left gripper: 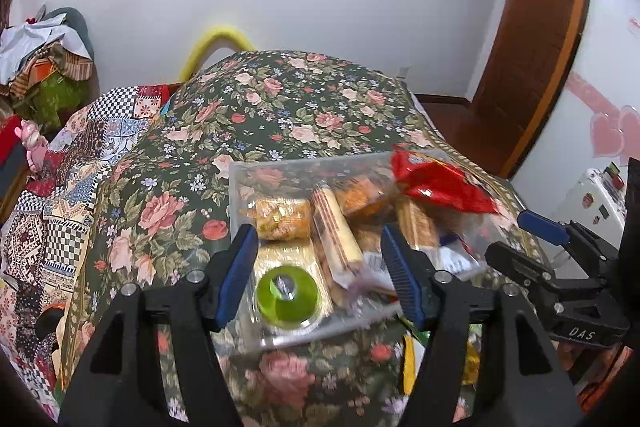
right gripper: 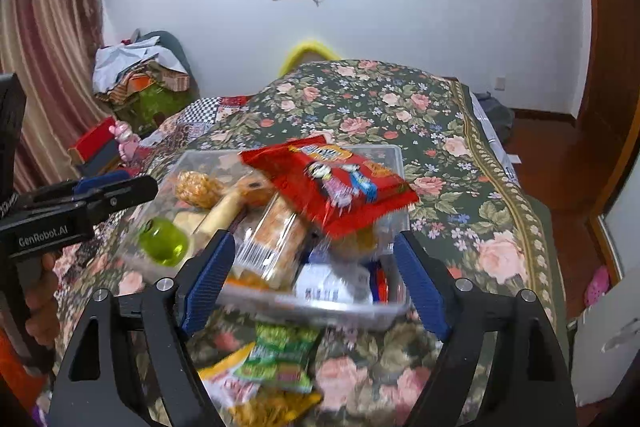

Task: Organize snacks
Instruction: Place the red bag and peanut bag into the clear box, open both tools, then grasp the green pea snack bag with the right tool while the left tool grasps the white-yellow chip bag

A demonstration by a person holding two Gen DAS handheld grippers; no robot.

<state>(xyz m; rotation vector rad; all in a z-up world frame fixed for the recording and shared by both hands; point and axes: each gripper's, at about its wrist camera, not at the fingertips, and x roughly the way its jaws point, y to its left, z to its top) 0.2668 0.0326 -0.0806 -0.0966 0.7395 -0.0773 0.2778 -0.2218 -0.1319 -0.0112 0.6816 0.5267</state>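
A clear plastic box (left gripper: 240,183) (right gripper: 394,155) stands on the floral bedspread, holding several snack packs. A red snack bag (left gripper: 436,183) (right gripper: 332,183) lies tilted on top of the pile at the box's right side, blurred. A green jelly cup (left gripper: 287,295) (right gripper: 164,241) sits in the near left corner. My left gripper (left gripper: 320,275) is open and empty above the box's near edge. My right gripper (right gripper: 316,279) is open and empty over the near right side of the box; it shows at the right of the left wrist view (left gripper: 516,239).
Loose green and yellow snack packs (right gripper: 280,359) lie on the bedspread (left gripper: 288,107) in front of the box. A patchwork quilt (left gripper: 60,195) and piled clothes (left gripper: 44,55) lie to the left. The bed's right edge drops to a wooden floor (right gripper: 560,167).
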